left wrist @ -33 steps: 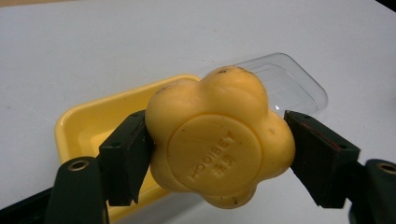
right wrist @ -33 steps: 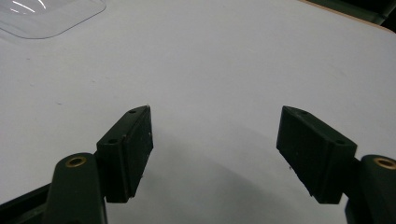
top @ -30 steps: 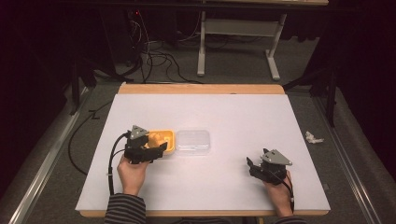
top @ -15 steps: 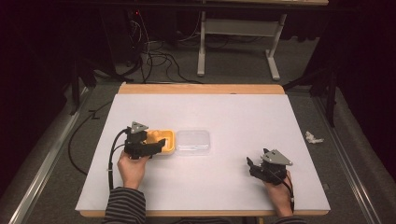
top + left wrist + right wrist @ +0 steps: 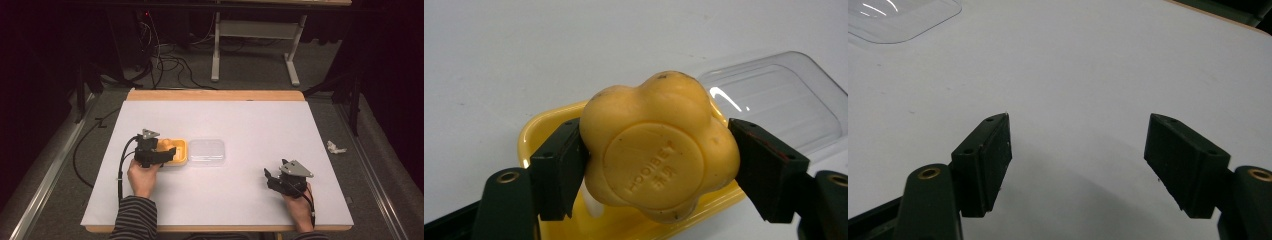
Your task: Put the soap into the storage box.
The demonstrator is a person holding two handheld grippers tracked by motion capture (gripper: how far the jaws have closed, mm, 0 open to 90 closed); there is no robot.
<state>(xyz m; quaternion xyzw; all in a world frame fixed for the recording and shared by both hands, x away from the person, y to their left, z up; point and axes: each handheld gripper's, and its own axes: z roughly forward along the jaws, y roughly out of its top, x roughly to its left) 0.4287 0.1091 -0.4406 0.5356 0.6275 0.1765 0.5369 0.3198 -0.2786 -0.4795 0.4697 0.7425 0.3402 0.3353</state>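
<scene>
My left gripper (image 5: 656, 135) is shut on a yellow, lobed, flower-shaped toy (image 5: 659, 145) with a round embossed base facing the camera. The toy hangs just above an open yellow container (image 5: 539, 135), and a small white piece shows inside below it. In the high view the left gripper (image 5: 167, 154) is over the container (image 5: 179, 156) at the table's left-centre. A clear plastic lid (image 5: 206, 151) lies flat right beside the container, also seen past the toy as the lid (image 5: 774, 100). My right gripper (image 5: 268, 179) rests open near the front right; nothing lies between its jaws (image 5: 1079, 125).
The white table top (image 5: 250, 120) has a wooden far edge (image 5: 215, 95). A corner of the clear lid (image 5: 898, 17) shows far off in the right gripper view. A crumpled white scrap (image 5: 336, 147) lies on the floor to the right. Cables and a desk frame stand beyond the table.
The left hand has edged slightly forward over the yellow container, still holding the toy. The right gripper has stayed where it was.
</scene>
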